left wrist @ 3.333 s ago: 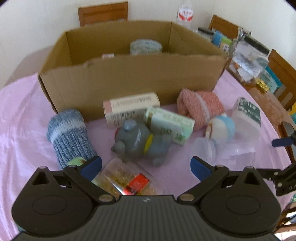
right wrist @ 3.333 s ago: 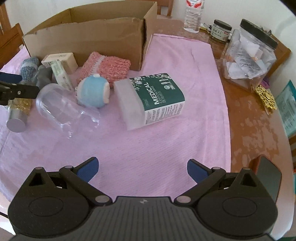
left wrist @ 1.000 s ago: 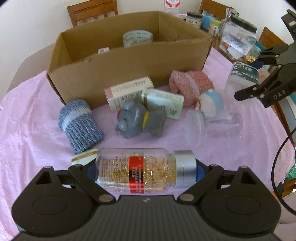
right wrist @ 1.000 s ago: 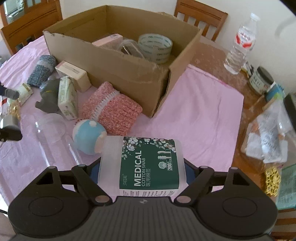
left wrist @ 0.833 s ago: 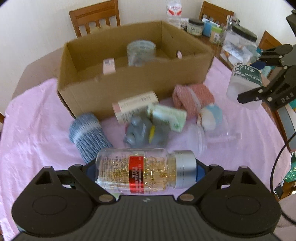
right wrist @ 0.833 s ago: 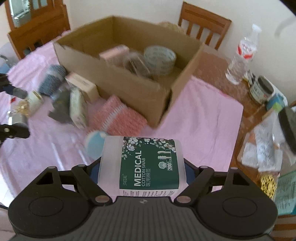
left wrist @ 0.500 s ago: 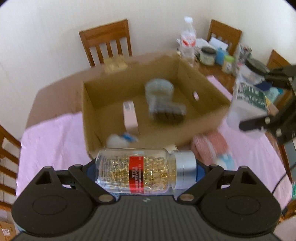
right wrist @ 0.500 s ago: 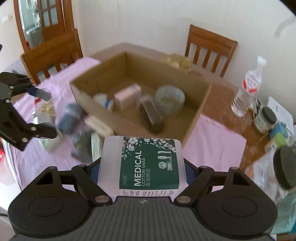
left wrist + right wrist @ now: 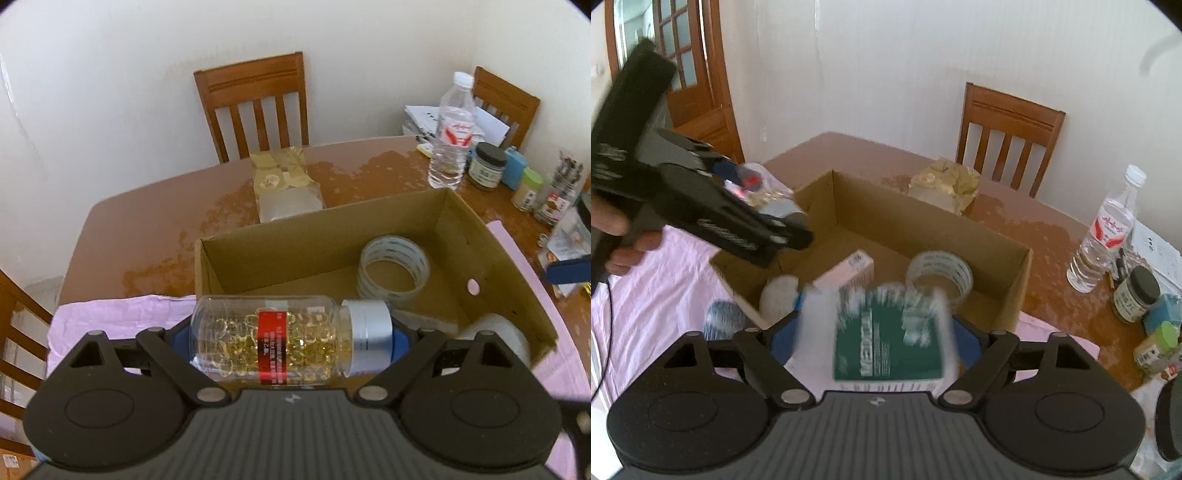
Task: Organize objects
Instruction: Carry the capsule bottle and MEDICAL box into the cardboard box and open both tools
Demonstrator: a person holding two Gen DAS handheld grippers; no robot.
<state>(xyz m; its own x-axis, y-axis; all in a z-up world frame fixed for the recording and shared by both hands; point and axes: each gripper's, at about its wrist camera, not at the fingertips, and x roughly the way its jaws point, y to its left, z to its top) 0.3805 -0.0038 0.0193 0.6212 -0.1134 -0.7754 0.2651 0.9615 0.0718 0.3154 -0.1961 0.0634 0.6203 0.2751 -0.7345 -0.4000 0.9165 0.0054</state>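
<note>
My left gripper (image 9: 290,338) is shut on a clear capsule bottle (image 9: 280,341) with a red label and silver cap, held sideways above the near wall of the open cardboard box (image 9: 491,254). A tape roll (image 9: 393,271) lies inside the box. My right gripper (image 9: 875,341) has its jaws spread apart; the green cotton swab pack (image 9: 886,339) sits blurred and tilted between them, over the box (image 9: 1015,291). The left gripper (image 9: 701,206) shows at the left in the right wrist view. A pink carton (image 9: 849,273) and the tape roll (image 9: 940,275) lie in the box.
A water bottle (image 9: 452,129), jars (image 9: 485,166) and small containers stand on the brown table (image 9: 147,221) at the far right. A crumpled gold bag (image 9: 282,184) lies behind the box. Wooden chairs (image 9: 256,103) stand around. A pink cloth (image 9: 110,314) covers the near table.
Both grippers rose and moved forward over the box. The right jaws have spread, and the cotton swab pack has turned and blurred between them. The left still holds the bottle.
</note>
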